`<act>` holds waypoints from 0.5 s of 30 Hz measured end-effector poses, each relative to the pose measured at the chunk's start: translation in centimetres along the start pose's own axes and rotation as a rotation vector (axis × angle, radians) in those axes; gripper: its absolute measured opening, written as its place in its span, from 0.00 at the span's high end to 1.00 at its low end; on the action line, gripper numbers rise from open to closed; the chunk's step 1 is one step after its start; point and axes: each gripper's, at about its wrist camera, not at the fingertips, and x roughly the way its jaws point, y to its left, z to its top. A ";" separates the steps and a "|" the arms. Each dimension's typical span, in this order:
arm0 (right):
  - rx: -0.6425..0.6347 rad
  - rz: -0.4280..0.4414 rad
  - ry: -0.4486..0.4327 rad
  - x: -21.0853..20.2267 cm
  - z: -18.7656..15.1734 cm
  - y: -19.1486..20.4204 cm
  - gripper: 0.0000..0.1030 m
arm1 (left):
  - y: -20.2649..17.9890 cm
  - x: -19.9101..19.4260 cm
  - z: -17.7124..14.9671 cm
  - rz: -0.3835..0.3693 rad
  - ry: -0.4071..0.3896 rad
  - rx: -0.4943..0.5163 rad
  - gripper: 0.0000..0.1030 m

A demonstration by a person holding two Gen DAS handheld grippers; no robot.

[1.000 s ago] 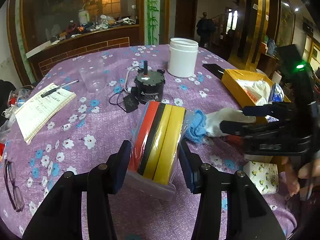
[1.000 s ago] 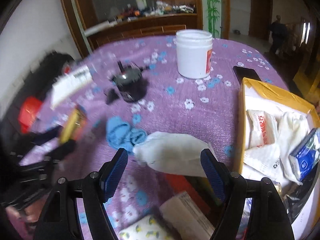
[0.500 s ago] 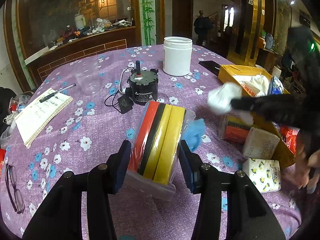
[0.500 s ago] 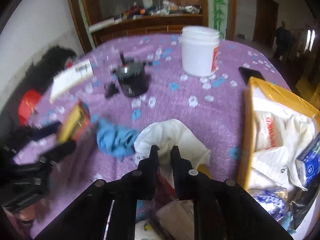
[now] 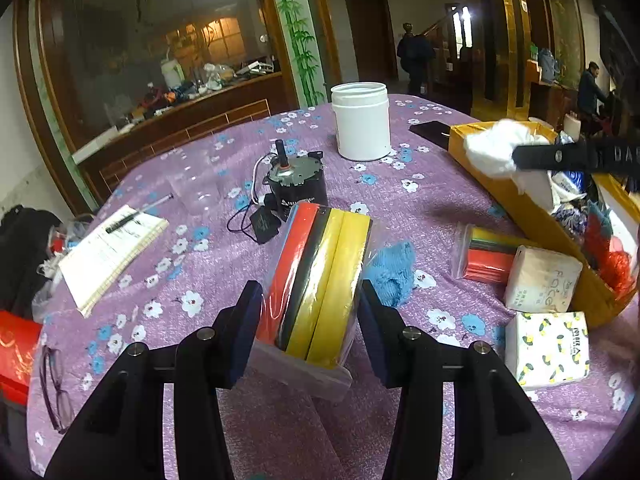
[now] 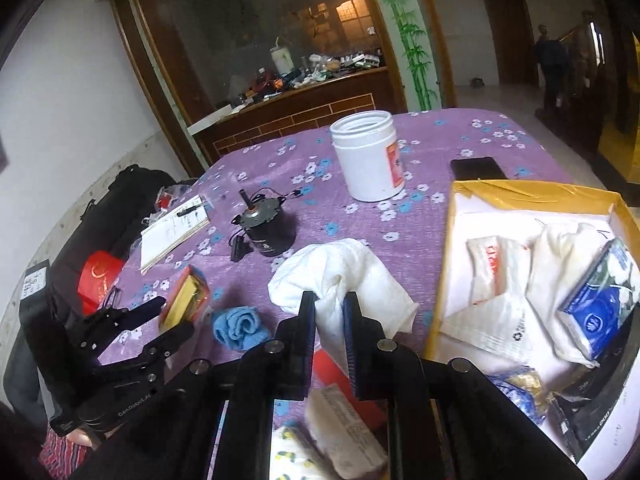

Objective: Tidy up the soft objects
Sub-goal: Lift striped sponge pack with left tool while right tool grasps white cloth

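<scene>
The right gripper (image 6: 329, 316) pinches only a fold of the white cloth (image 6: 340, 276), which may slip short of the box (image 6: 536, 196); the left gripper (image 5: 310, 314) clamps the sponge pack (image 5: 320, 276)

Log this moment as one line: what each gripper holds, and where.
left gripper: shut on sponge pack, over table | right gripper: shut on white cloth, lifted beside yellow box

**Dim Room, Warm Glow, Curved Edges**

I am looking through fisheye lenses that are bending the door frames and darkening every corner. Ceiling spots are glaring at upper right; lit windows are glowing amber behind glass. My right gripper (image 5: 520, 158) is smearing with motion, and the tissue packs (image 6: 320, 436) beneath it are blurring.
</scene>
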 end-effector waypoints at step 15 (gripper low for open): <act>0.088 0.005 -0.109 -2.3 0.6 -3.5 0.86 | -2.1 -0.2 0.1 0.055 -0.027 0.073 0.55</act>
